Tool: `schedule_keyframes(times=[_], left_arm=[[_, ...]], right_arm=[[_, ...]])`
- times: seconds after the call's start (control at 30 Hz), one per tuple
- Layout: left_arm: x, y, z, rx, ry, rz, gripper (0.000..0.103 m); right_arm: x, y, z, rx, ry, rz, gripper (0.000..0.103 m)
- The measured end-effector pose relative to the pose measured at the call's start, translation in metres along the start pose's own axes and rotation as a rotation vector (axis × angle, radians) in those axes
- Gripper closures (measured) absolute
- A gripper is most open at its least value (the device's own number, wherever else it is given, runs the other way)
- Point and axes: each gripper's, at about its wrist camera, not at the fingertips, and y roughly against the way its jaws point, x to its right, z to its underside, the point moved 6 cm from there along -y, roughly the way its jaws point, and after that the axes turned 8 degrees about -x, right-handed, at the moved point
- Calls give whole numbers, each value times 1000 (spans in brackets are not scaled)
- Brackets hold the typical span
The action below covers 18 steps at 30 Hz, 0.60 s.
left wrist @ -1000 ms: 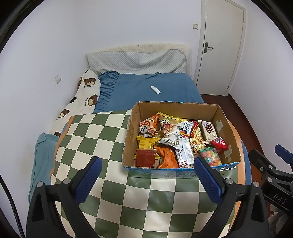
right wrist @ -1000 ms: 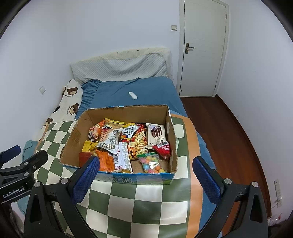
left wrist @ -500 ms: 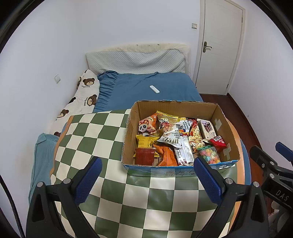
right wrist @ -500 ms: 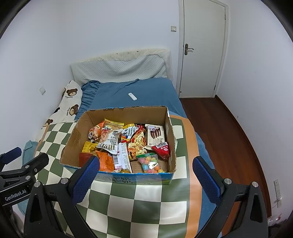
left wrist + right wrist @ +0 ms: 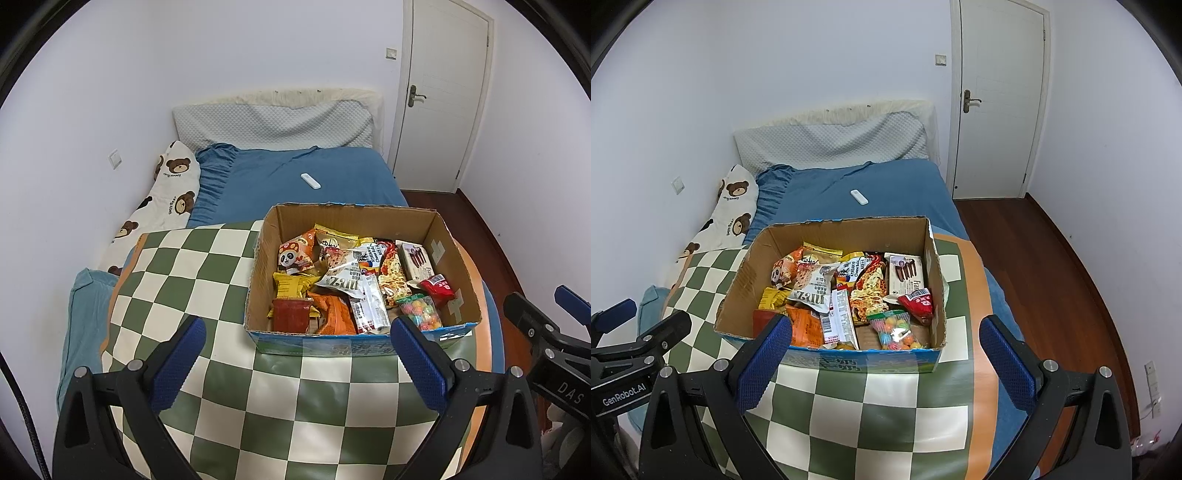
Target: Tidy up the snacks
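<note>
With both grippers, left (image 5: 295, 360) and right (image 5: 884, 352), wide open and empty, we found the snack box (image 5: 925, 264) straight ahead, probably nearer the right.

Centre frame, an open brown cardboard box (image 5: 925, 254) sits on a green-and-cream checkered cloth (image 5: 871, 413), packed with snack packets: a clear bag of multicoloured candy balls (image 5: 894, 330) at its near edge, a small red packet (image 5: 918, 301) just right of it, an orange crinkled packet (image 5: 805, 325) to the left. The right claw (image 5: 884, 360) hangs wide open at the bottom of the frame, blue pads apart, gripping nothing. Lower left, the black left claw (image 5: 635, 332). Beyond, a small white remote (image 5: 859, 196) lies on the blue bed (image 5: 886, 188).
</note>
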Motion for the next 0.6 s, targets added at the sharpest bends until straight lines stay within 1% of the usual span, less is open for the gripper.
schedule_keyframes(times=[0.6], left_arm=[[2, 3, 2, -2, 2, 1, 1]], right_arm=[[-1, 3, 0, -1, 2, -3, 0]])
